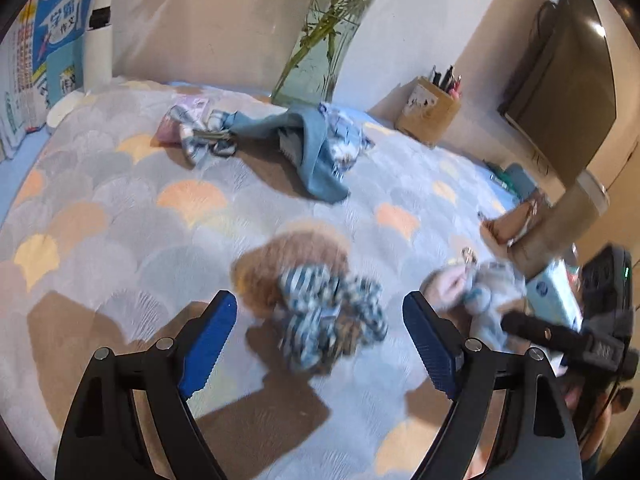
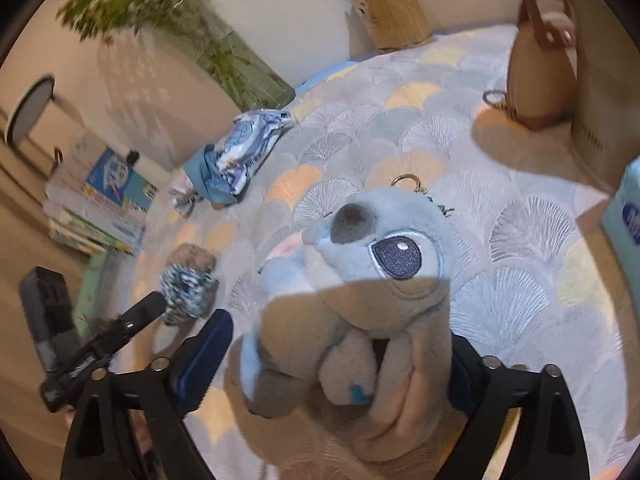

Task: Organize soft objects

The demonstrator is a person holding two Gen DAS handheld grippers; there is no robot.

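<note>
A blue-and-white patterned scrunchie [image 1: 332, 316] lies on the scallop-patterned mat [image 1: 120, 208], partly over a brown fluffy piece [image 1: 296, 264]. My left gripper [image 1: 320, 304] stands open just in front of the scrunchie, and its pads do not touch it. A blue plush toy with a big dark eye [image 2: 360, 264] lies between the jaws of my right gripper [image 2: 340, 340]. The left pad [image 2: 208, 356] stands a little apart from the plush, which hides the right pad. In the left wrist view the same plush [image 1: 476, 292] sits at the right, and a finger [image 1: 532, 330] of the right gripper reaches toward it.
A crumpled blue cloth pile [image 1: 316, 140], a pink packet [image 1: 180, 120] and a glass vase with green stems [image 1: 316, 68] stand at the back. There is a cardboard pen holder [image 1: 428, 114] at the back right. A brown handbag [image 2: 540, 68], a tissue pack [image 2: 628, 208] and stacked books [image 2: 96, 208] ring the mat.
</note>
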